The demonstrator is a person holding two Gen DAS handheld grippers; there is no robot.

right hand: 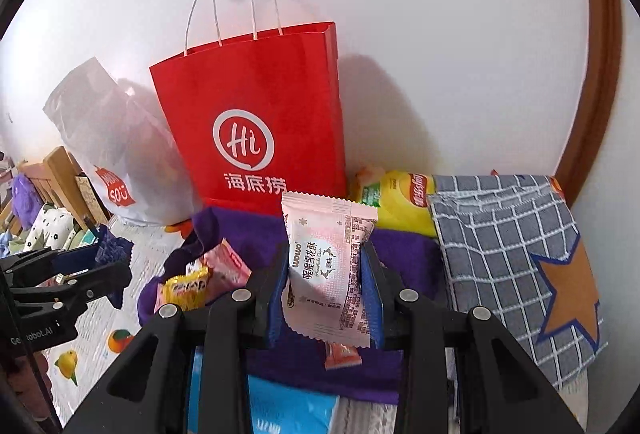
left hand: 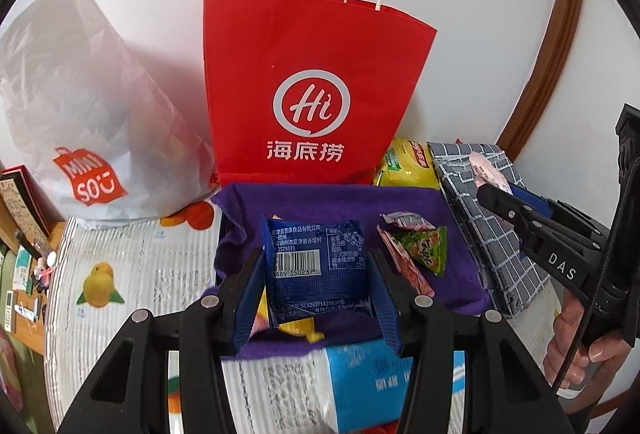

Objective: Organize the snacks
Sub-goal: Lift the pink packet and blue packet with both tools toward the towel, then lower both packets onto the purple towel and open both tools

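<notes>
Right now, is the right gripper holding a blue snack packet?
No, the right gripper is shut on a pink snack packet; the blue one is in the left gripper.

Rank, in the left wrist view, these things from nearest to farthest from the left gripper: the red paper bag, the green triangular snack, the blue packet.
1. blue packet, held between the left gripper fingers.
2. green triangular snack, just right, on the purple cloth.
3. red paper bag, behind, at the wall.

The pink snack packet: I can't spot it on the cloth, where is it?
Pink snack packet is clamped in the right gripper, held above the purple cloth, in front of the red paper bag.
</notes>
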